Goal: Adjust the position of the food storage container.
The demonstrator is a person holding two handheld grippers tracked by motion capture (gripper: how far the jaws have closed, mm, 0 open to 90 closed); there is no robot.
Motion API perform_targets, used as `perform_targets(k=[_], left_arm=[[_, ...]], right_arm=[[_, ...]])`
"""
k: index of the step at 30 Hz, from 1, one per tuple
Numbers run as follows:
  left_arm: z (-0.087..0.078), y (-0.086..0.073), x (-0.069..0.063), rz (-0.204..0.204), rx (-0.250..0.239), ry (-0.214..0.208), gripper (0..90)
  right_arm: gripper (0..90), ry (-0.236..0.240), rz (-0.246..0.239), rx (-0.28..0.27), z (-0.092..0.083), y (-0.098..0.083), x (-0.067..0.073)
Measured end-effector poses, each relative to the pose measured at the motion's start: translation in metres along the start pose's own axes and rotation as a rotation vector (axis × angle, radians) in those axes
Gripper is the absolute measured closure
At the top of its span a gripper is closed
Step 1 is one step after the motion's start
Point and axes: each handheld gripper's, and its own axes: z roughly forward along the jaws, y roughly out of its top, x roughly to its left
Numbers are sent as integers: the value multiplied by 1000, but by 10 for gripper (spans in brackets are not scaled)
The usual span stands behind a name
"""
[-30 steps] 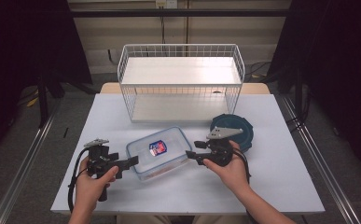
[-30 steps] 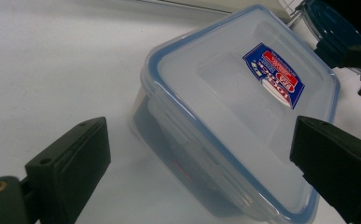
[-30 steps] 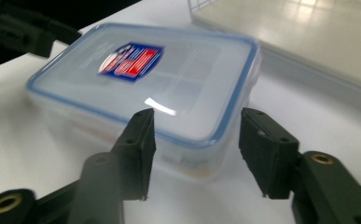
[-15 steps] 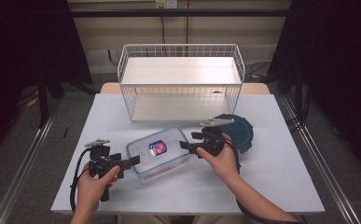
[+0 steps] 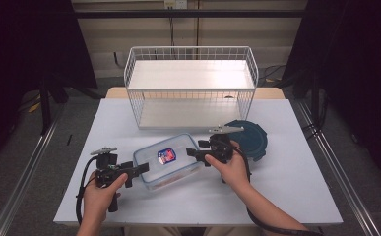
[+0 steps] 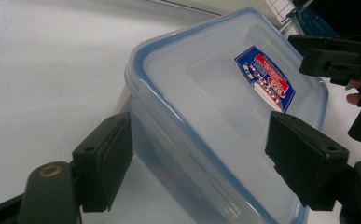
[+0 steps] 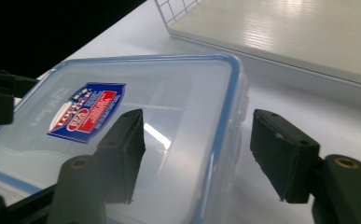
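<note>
Container, left gripper, right gripper, both agape

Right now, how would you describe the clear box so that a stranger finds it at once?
Find the white wire basket at the back of the table. Just in front of it, between the two grippers, lies the clear box. Its blue-edged lid with a red and blue sticker distinguishes it from the dark round lid beside it.

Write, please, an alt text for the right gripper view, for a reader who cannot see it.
The right tool is open, one jaw over the lid of a clear plastic box and the other beside its edge. The box has a blue seal and a red and blue label. Behind it on the white table stands a wire basket.
</note>
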Motion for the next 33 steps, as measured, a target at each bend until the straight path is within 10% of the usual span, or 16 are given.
perform_targets(k=[9,21,33], left_arm=[[1,-1,3,-6,2,-12,260],[3,-6,4,-44,27,-64,257],[4,-9,7,-168,21,-100,308]], right_arm=[[359,-6,12,-1,3,2,-2],[323,28,150,32,10,2,-1],[352,10,196,37,8,1,1]])
